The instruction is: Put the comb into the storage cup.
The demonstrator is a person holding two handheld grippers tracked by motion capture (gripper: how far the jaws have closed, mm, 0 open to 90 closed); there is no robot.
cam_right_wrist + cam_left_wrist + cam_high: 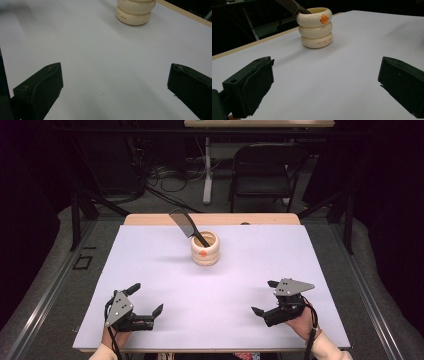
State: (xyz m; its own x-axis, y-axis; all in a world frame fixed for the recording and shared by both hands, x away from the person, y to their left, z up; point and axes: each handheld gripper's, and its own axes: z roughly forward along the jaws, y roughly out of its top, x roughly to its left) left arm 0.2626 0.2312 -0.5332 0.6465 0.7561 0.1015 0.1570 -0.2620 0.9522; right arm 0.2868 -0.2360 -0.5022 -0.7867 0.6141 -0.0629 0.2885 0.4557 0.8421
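A cream ringed cup (205,249) with an orange mark stands upright at the back middle of the white table (220,285); a black comb (186,226) leans out of it toward the left. In the left gripper view the cup (315,27) is ahead with the comb (291,5) sticking out. The right gripper view catches the cup's base (134,12) far ahead. My left gripper (146,299) rests near the front left edge, open and empty. My right gripper (265,297) lies near the front right, open, nothing between its jaws.
A black folding chair (265,170) and a white table leg (207,170) with cables stand on the floor beyond the table. A wooden strip (210,219) runs along the table's far edge. Metal rails flank both sides.
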